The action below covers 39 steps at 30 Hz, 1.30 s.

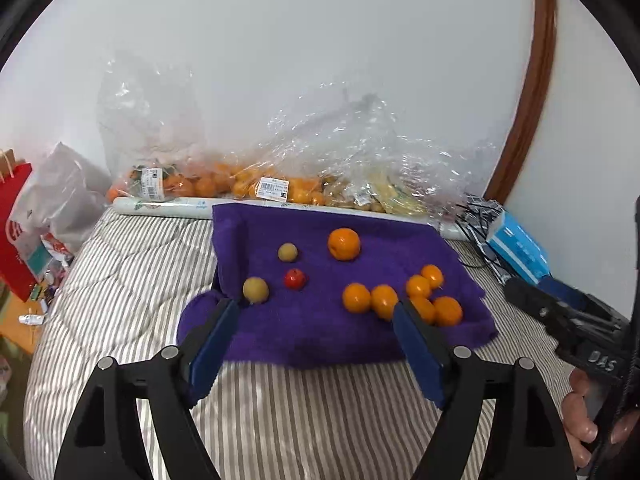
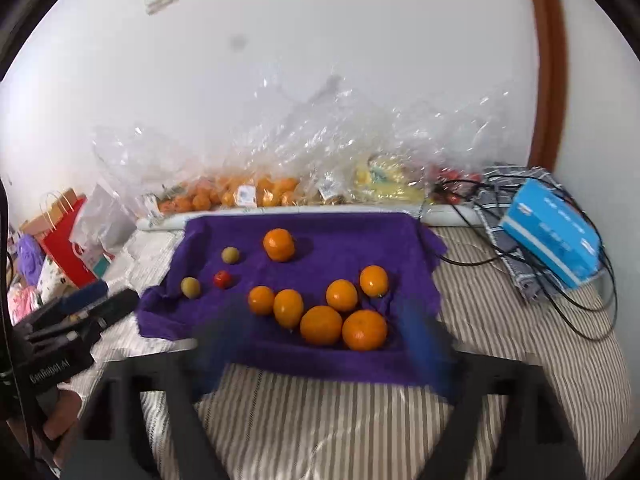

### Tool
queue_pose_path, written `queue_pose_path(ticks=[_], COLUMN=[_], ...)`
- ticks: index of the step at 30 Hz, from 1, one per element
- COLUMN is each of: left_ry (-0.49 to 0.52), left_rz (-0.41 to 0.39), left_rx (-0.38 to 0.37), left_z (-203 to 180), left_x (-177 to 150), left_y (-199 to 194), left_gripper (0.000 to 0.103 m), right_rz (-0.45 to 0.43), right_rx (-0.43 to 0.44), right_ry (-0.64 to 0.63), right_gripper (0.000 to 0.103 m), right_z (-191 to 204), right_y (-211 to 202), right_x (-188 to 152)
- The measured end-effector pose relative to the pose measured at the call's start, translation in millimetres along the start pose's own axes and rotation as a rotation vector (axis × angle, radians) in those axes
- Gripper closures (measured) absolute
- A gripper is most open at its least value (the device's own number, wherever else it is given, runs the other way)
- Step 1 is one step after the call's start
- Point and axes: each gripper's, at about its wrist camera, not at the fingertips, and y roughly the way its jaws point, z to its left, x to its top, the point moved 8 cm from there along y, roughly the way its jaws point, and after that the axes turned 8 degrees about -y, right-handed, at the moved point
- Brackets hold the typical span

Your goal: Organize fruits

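Both the left gripper [image 1: 316, 324] and right gripper [image 2: 320, 336] hover released, empty, above the purple towel [image 2: 320, 360]; six small oranges [image 2: 320, 324] cluster right, yellow-green plums [image 2: 190, 287] left, red fruit and big orange seemingly unsorted

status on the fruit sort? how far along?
Mostly grouped. Done: six oranges cluster on the purple towel; two yellow-green fruits and a small red fruit sit apart to their left. In hand: nothing, left gripper and right gripper both open. Left: one larger orange lies alone farther back.
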Motion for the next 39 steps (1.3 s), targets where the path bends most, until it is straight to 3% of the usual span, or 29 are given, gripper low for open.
queue_pose_path(ticks=[13,20,39], left_ry=[0.019,0.038,0.027], left_rz=[-0.064,-0.099,-0.108], left_rx=[0.056,0.064,0.077], left_z=[-14,-25,-30], left_x=[-34,-47,-52], left_y=[-91,-123,-134], left_gripper=[0.011,0.009,0.009], right_rz=[-0.073,-0.077,-0.102], right_rx=[-0.073,-0.053,-0.125], right_ry=[-0.081,-0.009,-0.010], right_gripper=[0.000,0.000,0.000], right_z=[23,18,8], right_y=[-104,-135,-162], right_x=[-32,-50,-59])
